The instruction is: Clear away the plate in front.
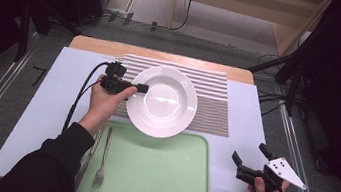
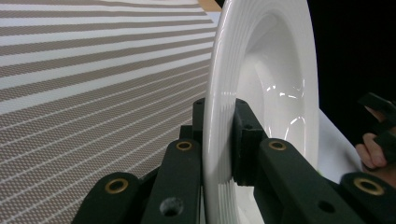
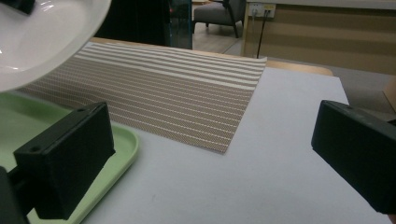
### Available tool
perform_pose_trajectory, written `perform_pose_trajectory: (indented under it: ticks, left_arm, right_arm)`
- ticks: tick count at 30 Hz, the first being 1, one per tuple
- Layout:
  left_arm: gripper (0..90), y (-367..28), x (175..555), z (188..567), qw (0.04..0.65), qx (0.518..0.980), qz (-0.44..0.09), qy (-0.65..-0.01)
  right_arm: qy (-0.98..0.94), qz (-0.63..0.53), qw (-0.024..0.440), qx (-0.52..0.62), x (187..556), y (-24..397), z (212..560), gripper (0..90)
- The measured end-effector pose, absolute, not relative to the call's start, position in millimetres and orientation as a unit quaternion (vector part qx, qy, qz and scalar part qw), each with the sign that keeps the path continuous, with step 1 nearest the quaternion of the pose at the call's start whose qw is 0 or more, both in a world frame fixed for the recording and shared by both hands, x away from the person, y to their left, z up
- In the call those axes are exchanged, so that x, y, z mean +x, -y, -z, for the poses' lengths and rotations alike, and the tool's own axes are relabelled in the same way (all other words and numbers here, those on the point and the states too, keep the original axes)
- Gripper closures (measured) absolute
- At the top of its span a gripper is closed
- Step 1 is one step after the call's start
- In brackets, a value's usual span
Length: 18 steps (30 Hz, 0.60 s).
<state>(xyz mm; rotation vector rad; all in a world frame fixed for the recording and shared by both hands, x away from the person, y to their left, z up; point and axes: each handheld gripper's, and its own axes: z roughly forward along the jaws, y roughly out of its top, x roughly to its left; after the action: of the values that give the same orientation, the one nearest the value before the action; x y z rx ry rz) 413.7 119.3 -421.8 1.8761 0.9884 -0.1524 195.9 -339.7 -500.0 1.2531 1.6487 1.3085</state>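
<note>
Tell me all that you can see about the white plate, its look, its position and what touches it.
The white plate is round and deep, with a broad rim marked by fine concentric ridges and a glossy surface like glazed ceramic. It looks empty and clean. The left gripper is shut on its rim, one jaw on each face. In the right gripper view it hangs lifted, above the striped placemat and the far edge of the green tray, touching neither. Nothing but the jaws is seen touching it.
</note>
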Motion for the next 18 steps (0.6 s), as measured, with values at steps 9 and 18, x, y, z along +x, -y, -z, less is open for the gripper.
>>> perform_pose_trajectory:
  ticks: [9, 18]
  left_arm:
    - [81.8, -123.1, 391.1, 417.0, 0.490, 0.775, 0.068, -0.394]
    - [81.8, -133.8, 371.7, 422.5, 0.491, 0.778, 0.071, -0.386]
  right_arm:
    - [-0.635, -0.502, 0.340, 0.479, 194.9, 338.2, 499.2, 0.0]
    - [-0.636, -0.500, 0.340, 0.479, 195.5, 337.7, 499.7, 0.0]
